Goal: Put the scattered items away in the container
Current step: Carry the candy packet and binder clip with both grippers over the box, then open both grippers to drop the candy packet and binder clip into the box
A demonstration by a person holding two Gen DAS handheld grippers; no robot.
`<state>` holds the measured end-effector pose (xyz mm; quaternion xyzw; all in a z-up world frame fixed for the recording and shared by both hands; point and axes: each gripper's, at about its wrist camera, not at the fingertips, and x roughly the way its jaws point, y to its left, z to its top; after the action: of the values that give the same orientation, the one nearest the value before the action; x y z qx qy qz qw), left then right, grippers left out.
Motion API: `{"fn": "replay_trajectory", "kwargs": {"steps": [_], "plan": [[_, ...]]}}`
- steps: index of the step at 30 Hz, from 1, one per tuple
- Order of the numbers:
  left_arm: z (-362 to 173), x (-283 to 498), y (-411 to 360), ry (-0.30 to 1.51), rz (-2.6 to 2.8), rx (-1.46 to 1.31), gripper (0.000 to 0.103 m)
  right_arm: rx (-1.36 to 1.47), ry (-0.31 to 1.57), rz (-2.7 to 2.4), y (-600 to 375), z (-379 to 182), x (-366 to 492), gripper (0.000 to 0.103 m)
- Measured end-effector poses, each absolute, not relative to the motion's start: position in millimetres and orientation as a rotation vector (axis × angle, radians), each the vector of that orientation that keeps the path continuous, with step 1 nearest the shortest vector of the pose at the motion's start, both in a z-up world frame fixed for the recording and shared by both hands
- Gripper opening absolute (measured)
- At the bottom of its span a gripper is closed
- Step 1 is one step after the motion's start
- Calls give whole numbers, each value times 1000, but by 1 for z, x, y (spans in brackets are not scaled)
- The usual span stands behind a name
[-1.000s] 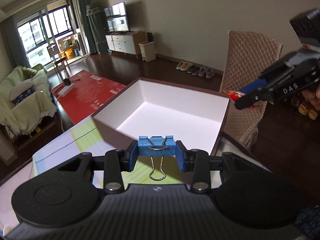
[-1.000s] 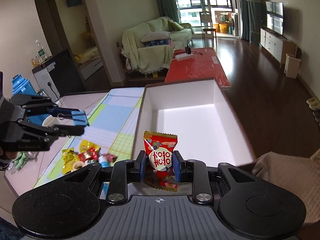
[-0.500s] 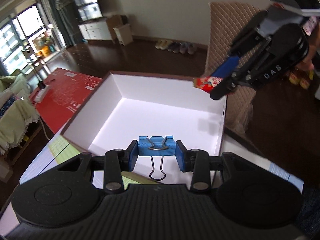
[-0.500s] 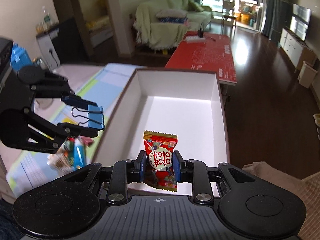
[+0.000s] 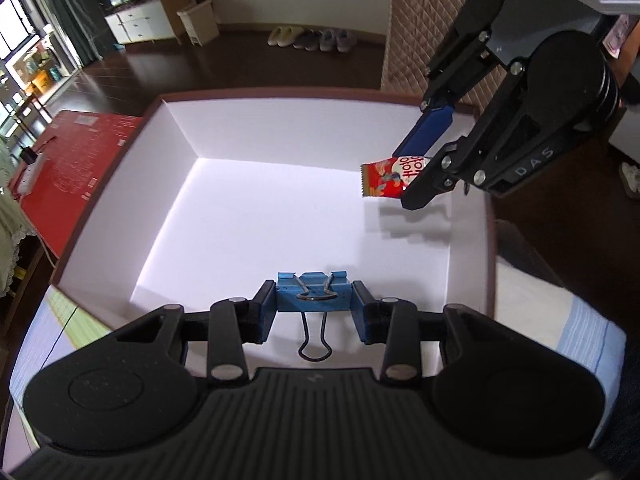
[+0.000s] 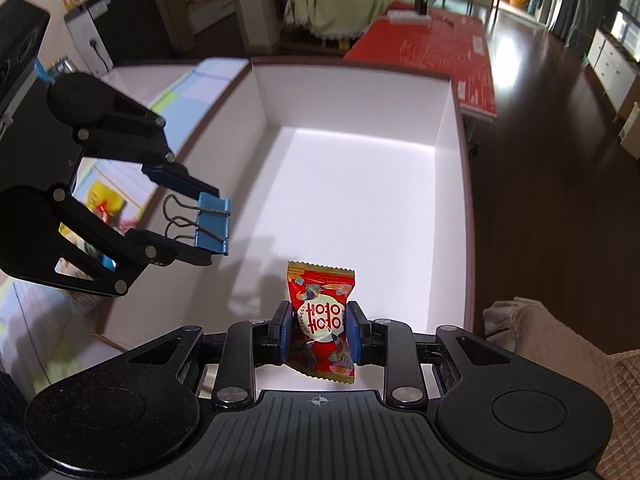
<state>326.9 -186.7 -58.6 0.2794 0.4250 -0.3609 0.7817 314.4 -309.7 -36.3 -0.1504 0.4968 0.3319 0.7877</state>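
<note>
Candy packet [image 6: 321, 322] – lower end hidden behind right gripper [image 6: 319, 332].

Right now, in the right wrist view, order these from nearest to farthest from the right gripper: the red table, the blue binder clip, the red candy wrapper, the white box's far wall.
1. Red candy wrapper: clamped in the right gripper.
2. Blue binder clip: left, over the box's left edge.
3. White box's far wall: straight ahead.
4. Red table: beyond the box.
</note>
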Motion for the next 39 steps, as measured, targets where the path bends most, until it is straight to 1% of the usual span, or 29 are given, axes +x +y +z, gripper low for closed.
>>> {"fn": "replay_trajectory", "kwargs": {"steps": [12,19,21,22,23,24,25,26,28,34,39], "plan": [[-104,357,-195,1005,-856,714,34,-355,1184,688,-306,-77,342,27],[-122,365,-201,1045,-884,811,35,-383,1225,656,-305,-88,344,27],[-126,367,-202,1054,-884,832,36,-390,1236,647,-305,-91,345,27],[-126,368,-205,1058,-878,842,42,-393,1240,642,-305,-92,345,27],[-127,369,-206,1058,-874,850,48,-395,1242,639,-305,-93,344,31],[-127,368,-207,1054,-873,853,52,-394,1240,637,-305,-92,343,41],[-126,368,-207,1050,-872,852,59,-389,1233,638,-305,-90,341,60],[-126,368,-206,1047,-872,850,68,-384,1226,639,-305,-88,339,70],[-124,365,-206,1034,-872,858,73,-373,1212,640,-306,-85,335,71],[-116,357,-202,994,-847,871,73,-343,1169,646,-307,-73,324,71],[-98,345,-202,947,-817,870,75,-299,1123,636,-312,-55,313,71]]}}
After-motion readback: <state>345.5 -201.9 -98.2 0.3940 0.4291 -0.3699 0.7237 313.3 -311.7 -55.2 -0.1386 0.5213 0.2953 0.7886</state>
